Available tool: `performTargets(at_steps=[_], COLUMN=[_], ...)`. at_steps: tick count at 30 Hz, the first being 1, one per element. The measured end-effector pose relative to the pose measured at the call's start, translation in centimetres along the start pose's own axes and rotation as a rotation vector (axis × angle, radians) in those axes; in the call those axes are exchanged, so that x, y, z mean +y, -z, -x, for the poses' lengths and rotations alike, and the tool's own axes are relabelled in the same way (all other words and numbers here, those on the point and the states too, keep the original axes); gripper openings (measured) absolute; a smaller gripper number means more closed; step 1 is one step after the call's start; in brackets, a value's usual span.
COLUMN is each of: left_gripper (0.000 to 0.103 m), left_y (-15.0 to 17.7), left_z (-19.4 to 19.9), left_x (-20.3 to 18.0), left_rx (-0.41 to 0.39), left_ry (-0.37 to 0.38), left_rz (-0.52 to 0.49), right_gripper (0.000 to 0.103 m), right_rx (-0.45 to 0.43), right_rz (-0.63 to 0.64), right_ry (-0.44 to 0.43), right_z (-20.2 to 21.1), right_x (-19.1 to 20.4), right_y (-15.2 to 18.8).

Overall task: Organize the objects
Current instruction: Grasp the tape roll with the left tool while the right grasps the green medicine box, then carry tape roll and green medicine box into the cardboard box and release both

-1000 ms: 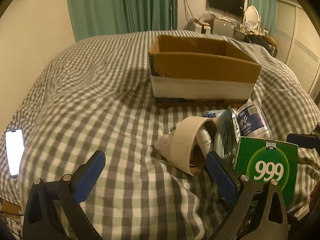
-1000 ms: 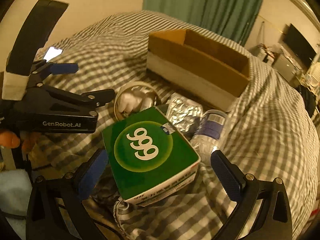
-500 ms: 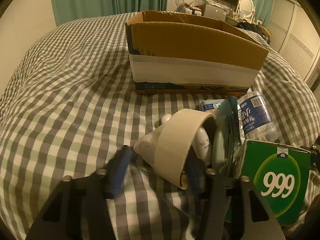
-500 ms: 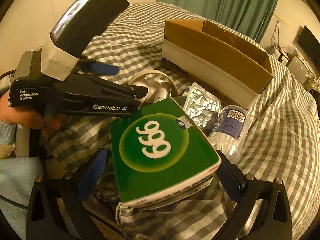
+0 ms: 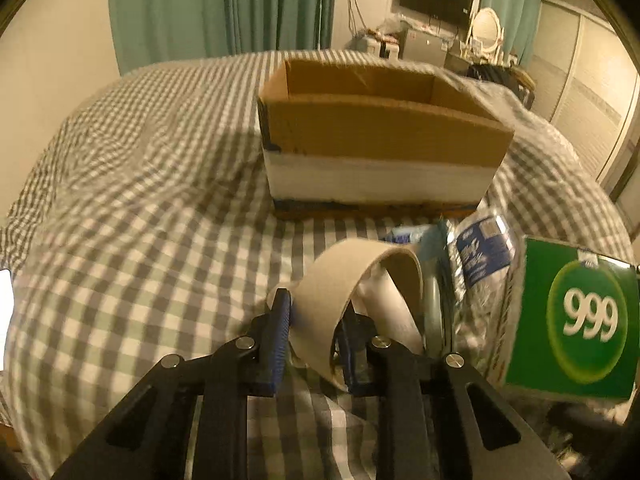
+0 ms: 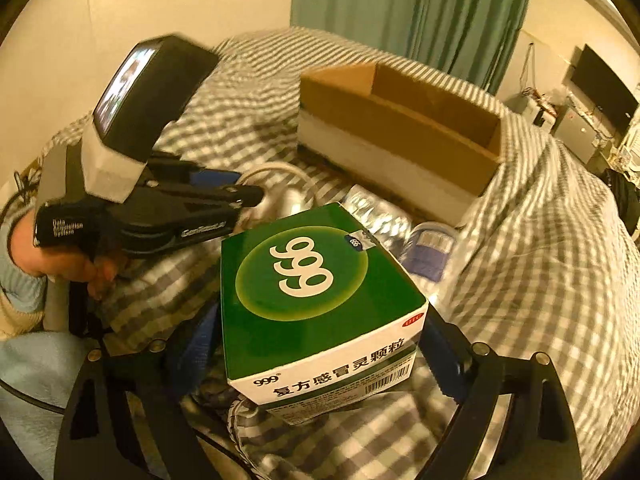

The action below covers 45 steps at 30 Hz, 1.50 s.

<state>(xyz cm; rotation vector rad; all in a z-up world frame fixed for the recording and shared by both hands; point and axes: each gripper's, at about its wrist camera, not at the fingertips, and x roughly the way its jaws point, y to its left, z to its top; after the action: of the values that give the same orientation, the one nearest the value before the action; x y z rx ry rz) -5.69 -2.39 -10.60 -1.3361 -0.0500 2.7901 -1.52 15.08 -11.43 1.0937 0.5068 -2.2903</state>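
My left gripper (image 5: 316, 332) is shut on the near edge of a beige tape roll (image 5: 348, 276) lying on the checked bed. My right gripper (image 6: 320, 360) has closed onto the sides of a green "999" medicine box (image 6: 312, 280), which also shows in the left wrist view (image 5: 576, 316). A water bottle (image 5: 480, 256) and a foil pack (image 6: 380, 220) lie between the roll and the box. An open cardboard box (image 5: 380, 140) stands further back on the bed; it also shows in the right wrist view (image 6: 400, 132).
The left gripper body (image 6: 160, 200) and the hand holding it sit left of the green box. A lit phone (image 5: 5, 308) lies at the bed's left edge. Curtains, a TV and a cluttered desk stand behind the bed.
My left gripper moved forward and closed on the tape roll. My right gripper closed in on the green box, which sits nearer and higher in view.
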Motion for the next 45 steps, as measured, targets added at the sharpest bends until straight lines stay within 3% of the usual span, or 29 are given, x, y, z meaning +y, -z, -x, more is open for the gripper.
performTargets(at_steps=[4,6,9,23,33,39,45], left_gripper=[0.019,0.011,0.008,0.007,0.007,0.007,0.010], left_y=[-1.3,-2.0,-3.3,-12.2,-19.3,-20.7,-20.2], left_z=[2.3,3.3,4.4,6.4,1.3,-4.8,-9.5], left_x=[0.4,0.5,0.4,-0.3,-1.0,-0.5,0.1], left_rx=[-0.065,-0.091,-0.120,-0.230,-0.211,-0.123,-0.055], left_ry=[0.005,0.010,0.019,0.009,-0.008,-0.022,-0.034], left_rz=[0.005,0.000,-0.009,-0.038,-0.045,-0.045,-0.053], right_gripper=[0.090,0.090,0.089,0.088,0.088,0.088,0.088], right_rx=[-0.055,-0.085,-0.126,-0.273,-0.364,-0.316,-0.237], right_rz=[-0.020,-0.029,-0.049,-0.106,-0.114,-0.175,-0.216], right_ry=[0.035,0.062,0.097,0.208,0.193,0.174,0.152], right_z=[2.0,3.1,4.5,6.2,4.1,-1.1,-6.3], right_x=[-1.0,-1.6,-3.0,-9.1,-11.7,-14.1,-15.9], right_y=[-0.6,-1.1,-1.9,-8.6,-16.0,-18.6,-18.9])
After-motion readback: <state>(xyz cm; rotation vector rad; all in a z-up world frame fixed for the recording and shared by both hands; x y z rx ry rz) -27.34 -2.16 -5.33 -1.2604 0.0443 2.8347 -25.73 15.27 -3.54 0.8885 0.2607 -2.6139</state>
